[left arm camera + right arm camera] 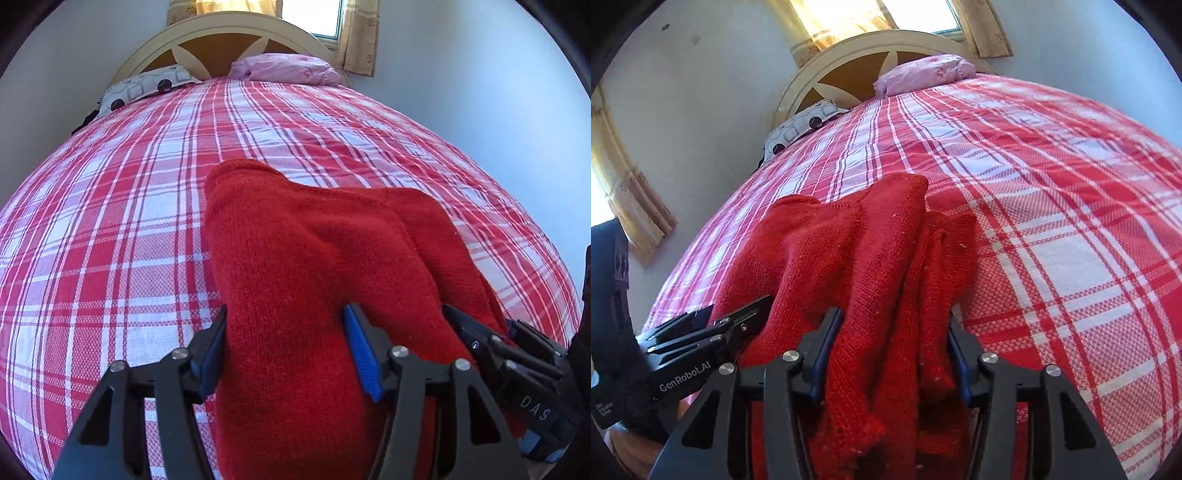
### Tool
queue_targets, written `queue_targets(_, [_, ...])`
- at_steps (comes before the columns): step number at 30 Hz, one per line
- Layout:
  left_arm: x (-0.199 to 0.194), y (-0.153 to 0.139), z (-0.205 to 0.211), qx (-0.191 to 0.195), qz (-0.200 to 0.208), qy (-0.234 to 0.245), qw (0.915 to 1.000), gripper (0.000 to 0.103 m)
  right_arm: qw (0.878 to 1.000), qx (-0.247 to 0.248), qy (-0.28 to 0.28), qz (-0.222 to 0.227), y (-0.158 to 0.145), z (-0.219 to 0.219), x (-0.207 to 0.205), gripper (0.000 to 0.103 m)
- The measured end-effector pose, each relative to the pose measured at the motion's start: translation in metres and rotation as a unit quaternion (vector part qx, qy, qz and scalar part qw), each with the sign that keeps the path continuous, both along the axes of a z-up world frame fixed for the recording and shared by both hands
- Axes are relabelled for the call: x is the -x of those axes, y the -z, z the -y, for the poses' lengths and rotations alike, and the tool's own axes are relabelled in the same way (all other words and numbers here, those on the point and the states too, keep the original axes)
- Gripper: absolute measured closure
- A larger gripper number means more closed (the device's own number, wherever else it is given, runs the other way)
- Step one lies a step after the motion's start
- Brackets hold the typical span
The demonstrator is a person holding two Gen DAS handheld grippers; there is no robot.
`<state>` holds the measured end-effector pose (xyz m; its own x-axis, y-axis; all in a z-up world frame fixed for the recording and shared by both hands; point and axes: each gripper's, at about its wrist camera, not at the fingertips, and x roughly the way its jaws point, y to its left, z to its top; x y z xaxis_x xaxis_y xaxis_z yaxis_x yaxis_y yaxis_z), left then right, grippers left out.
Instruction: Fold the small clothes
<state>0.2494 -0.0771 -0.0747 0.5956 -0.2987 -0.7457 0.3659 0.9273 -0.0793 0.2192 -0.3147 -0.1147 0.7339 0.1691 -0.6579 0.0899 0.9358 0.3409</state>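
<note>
A red knitted garment (295, 240) lies bunched in folds on the red and white plaid bed sheet (110, 221), its near end lifted toward both cameras. My left gripper (286, 332) has a thick fold of the knit filling the gap between its blue-padded fingers. In the right wrist view the garment (849, 240) drapes in ridges, and my right gripper (894, 321) is closed on a gathered bundle of it that hides most of the pads. The two grippers sit side by side: the right gripper (480, 317) shows at the left view's right edge, the left gripper (738, 304) at the other view's left.
The plaid sheet (1071, 221) stretches far beyond the garment. At the head of the bed lie a pink pillow (288, 68) and a patterned grey pillow (147, 86) against a cream headboard (221, 37). Pale walls flank the bed; a curtained window (358, 37) is behind.
</note>
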Motion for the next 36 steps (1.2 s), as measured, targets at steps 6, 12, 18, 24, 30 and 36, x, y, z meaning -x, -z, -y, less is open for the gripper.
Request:
queue_targets(6, [0.003,0.0,0.003,-0.005,0.011,-0.007,0.9999,0.05,0.998,0.069,0.0,0.009,-0.007,-0.019,0.002,0.058])
queue_targets(12, [0.008,-0.005,0.004,-0.014,0.025,-0.019,0.9994,0.065,0.991,0.129,0.002,0.019,-0.013,-0.035,0.005,0.064])
queue_targets(18, [0.013,-0.011,-0.002,-0.016,0.031,-0.018,0.9992,0.068,0.992,0.125,0.001,0.033,-0.018,-0.031,0.011,0.068])
queue_targets(24, [0.009,-0.01,-0.001,-0.024,0.027,-0.011,0.9993,0.062,0.999,0.027,0.027,0.028,-0.011,-0.004,0.014,0.053])
queue_targets(30, [0.007,-0.006,-0.008,-0.006,0.023,-0.02,0.9995,0.048,0.996,-0.053,0.063,0.022,-0.008,0.026,0.035,0.037])
queue_targets(36, [0.012,-0.006,0.0,-0.023,0.038,-0.021,0.9988,0.048,0.997,-0.019,0.043,0.066,-0.043,0.024,0.014,0.037])
